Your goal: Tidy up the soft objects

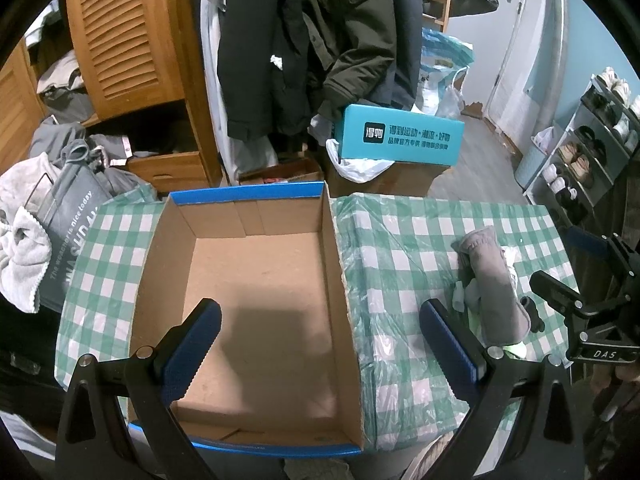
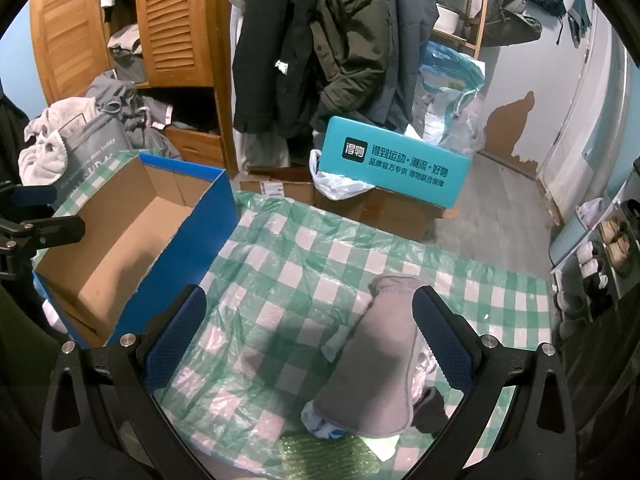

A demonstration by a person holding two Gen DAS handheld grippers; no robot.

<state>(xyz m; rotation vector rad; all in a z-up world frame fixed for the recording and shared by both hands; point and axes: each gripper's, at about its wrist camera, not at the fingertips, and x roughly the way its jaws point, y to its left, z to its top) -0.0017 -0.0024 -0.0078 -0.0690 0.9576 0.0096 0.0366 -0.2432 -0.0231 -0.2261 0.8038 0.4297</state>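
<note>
An open cardboard box (image 1: 256,280) with blue outer walls sits on the left of the green checked table; it also shows in the right wrist view (image 2: 120,240) and is empty inside. A pile of soft items lies on the table's right side, topped by a grey cloth (image 1: 496,280), also seen in the right wrist view (image 2: 376,364), with pale blue and white pieces (image 2: 336,340) under it. My left gripper (image 1: 320,344) is open above the box. My right gripper (image 2: 308,344) is open just above the pile, its right finger (image 2: 444,344) beside the grey cloth.
A teal carton (image 2: 392,164) sits on cardboard boxes beyond the table. Coats (image 1: 304,40) hang behind. A wooden wardrobe (image 1: 128,40) and a laundry bag (image 1: 68,220) stand at the left. A shoe rack (image 1: 588,148) stands at the right.
</note>
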